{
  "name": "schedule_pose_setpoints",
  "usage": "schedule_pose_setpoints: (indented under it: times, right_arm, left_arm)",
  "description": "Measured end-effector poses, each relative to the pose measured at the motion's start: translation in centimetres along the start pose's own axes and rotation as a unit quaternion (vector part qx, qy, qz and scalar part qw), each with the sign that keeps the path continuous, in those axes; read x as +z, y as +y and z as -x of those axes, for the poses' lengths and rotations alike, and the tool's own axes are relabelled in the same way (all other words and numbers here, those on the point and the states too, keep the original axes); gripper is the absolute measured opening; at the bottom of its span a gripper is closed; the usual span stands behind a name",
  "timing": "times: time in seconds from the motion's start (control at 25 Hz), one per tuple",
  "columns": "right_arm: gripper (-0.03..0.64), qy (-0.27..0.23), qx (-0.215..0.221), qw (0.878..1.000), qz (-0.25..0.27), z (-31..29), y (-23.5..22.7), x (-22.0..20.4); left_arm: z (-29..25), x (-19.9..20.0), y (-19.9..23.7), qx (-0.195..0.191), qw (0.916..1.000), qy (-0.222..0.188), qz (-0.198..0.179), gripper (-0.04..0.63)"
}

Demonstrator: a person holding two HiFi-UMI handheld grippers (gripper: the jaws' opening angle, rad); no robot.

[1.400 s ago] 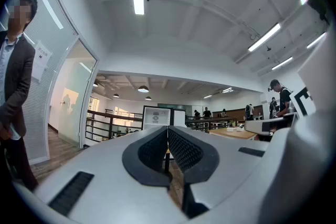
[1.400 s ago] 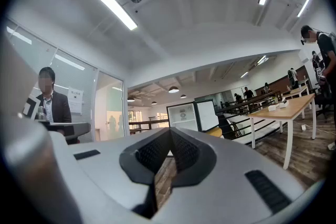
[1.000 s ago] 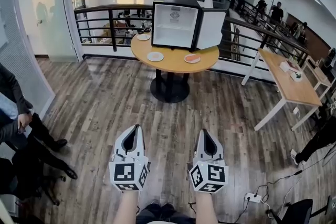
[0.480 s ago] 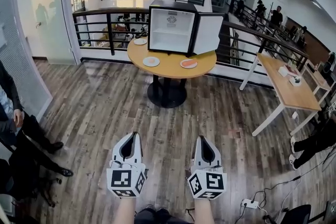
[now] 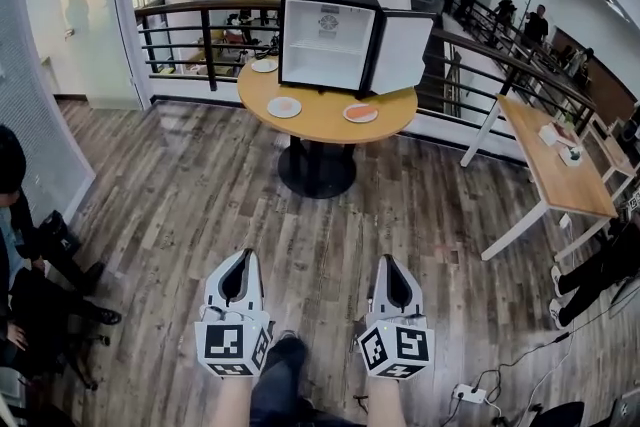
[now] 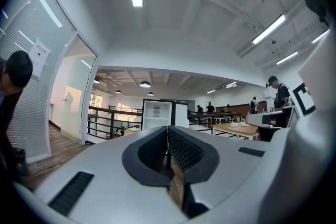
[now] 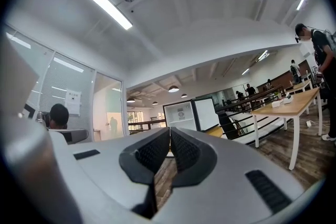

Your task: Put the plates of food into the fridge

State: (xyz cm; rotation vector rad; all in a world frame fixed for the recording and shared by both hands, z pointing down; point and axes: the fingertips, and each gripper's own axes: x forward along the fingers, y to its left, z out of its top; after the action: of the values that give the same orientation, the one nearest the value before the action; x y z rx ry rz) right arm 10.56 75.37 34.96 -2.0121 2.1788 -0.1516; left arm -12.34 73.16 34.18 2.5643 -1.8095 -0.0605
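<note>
A small black fridge point(image 5: 328, 43) stands on the round wooden table point(image 5: 320, 127) with its door point(image 5: 402, 53) swung open to the right and its white inside bare. Three plates of food lie on the table: one at front left point(image 5: 284, 107), one at front right point(image 5: 361, 113), one at the far left point(image 5: 264, 65). My left gripper point(image 5: 245, 256) and right gripper point(image 5: 388, 261) are held side by side over the wood floor, well short of the table, both shut on nothing. The left gripper point(image 6: 168, 129) points at the fridge point(image 6: 156, 115). The right gripper point(image 7: 169, 131) faces the fridge point(image 7: 181, 115) too.
A black railing point(image 5: 200, 10) runs behind the table. A long wooden desk point(image 5: 556, 177) stands at the right. A seated person point(image 5: 22, 250) is at the left by a glass wall. A power strip with cables point(image 5: 468, 394) lies on the floor at lower right.
The table and fridge have grown a little and come nearer in the head view. Both grippers sit slightly lower in it, and a leg now shows between my arms.
</note>
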Motion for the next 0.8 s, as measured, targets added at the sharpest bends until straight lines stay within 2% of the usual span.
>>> schedule_pose_setpoints:
  times: [0.24,0.56,0.8]
  right_arm:
    - [0.012,0.000,-0.003,1.000,-0.001,-9.6,-1.8,-0.8]
    - [0.012,-0.023,-0.028,0.999,-0.019,-24.5,-4.1,2.5]
    - [0.012,-0.009,-0.047,0.999,-0.021,-32.2,-7.7,1.6]
  left_arm:
    - [-9.4,-0.9,3.4,0.007,1.0000,0.003,0.003,0.008]
    - [-24.7,2.5,7.7,-0.016,0.9997,-0.016,0.003,0.008]
    - [-33.7,0.6,8.4,-0.027,0.9995,0.002,0.014,0.008]
